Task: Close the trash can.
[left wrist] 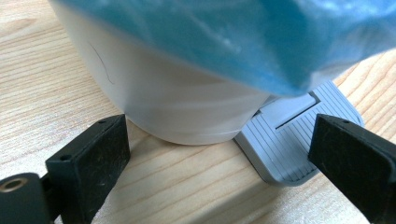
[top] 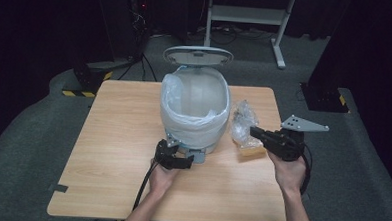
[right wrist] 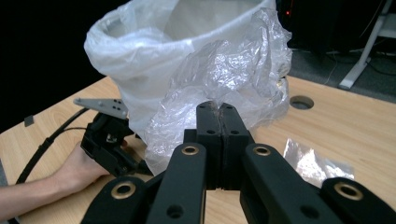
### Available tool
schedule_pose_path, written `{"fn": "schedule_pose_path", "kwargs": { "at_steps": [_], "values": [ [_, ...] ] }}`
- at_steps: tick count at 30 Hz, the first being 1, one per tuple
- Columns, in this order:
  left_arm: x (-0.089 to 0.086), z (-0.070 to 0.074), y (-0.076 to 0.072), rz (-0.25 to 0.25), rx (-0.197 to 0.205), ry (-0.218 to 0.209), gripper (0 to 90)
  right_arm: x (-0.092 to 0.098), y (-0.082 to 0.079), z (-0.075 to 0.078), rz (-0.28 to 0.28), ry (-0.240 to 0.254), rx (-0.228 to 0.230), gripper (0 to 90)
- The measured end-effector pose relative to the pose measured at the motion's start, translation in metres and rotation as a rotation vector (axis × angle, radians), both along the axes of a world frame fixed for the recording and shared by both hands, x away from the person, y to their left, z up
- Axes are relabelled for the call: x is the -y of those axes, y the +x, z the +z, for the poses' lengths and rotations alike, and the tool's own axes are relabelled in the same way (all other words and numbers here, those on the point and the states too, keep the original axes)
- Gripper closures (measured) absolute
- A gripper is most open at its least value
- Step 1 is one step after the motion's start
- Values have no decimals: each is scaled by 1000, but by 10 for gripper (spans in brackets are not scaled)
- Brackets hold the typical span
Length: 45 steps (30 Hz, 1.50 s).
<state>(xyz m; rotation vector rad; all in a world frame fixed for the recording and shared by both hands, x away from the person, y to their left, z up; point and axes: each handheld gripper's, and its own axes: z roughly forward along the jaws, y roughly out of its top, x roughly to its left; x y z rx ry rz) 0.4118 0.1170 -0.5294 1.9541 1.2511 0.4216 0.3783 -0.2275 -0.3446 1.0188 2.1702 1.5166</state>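
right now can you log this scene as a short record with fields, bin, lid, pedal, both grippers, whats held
bin: white pedal bin with a plastic liner, mid table
lid: lid standing open
pedal: grey pedal at the bin's base, under the left gripper's jaw
left gripper: left gripper with jaws open, at the pedal
right gripper: right gripper shut on the clear crinkled plastic wrapper, beside the bin
on table: flat clear plastic piece

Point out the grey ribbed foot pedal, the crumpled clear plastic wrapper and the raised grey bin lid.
Grey ribbed foot pedal (left wrist: 290,154), left gripper view, on its ridged tread.
Crumpled clear plastic wrapper (right wrist: 219,74), right gripper view, on its wrinkled middle.
Raised grey bin lid (top: 198,55), high view, on its underside centre.
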Motion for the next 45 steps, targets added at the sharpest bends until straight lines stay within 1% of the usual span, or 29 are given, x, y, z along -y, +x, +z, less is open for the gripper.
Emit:
{"fn": "schedule_pose_path", "kwargs": {
  "at_steps": [1,3,4,7,9,10,12,15,18,22,27,36,39,44,45],
  "values": [
    [0,0,0,0,0,0,55,-1,1,4,0,3,9,892],
    [0,0,0,0,0,0,55,-1,1,6,1,4,15,892],
    [0,0,0,0,0,-1,55,-2,2,11,3,2,25,892],
    [0,0,0,0,0,-1,55,-3,3,15,6,0,33,892],
    [0,0,0,0,0,0,55,-6,4,22,13,-2,46,892],
    [0,0,0,0,0,-1,55,-6,4,22,13,-2,46,892],
    [0,0,0,0,0,0,55,-8,6,27,21,1,54,892],
    [0,0,0,0,0,0,56,-9,7,31,25,6,58,892],
    [0,0,0,0,0,-2,58,-10,8,37,29,8,70,893],
    [0,0,0,0,0,-3,62,-11,11,44,38,13,74,892],
    [0,0,0,-1,0,-3,64,-19,15,56,61,18,92,893],
    [0,0,0,-1,0,-2,65,-33,25,66,88,12,100,893],
    [0,0,0,-1,0,-3,65,-42,31,68,104,18,92,892],
    [-1,0,0,-1,1,-3,68,-51,37,68,119,21,88,893],
    [-1,0,0,-1,1,-3,69,-56,41,67,129,23,78,892]
  ]
}}
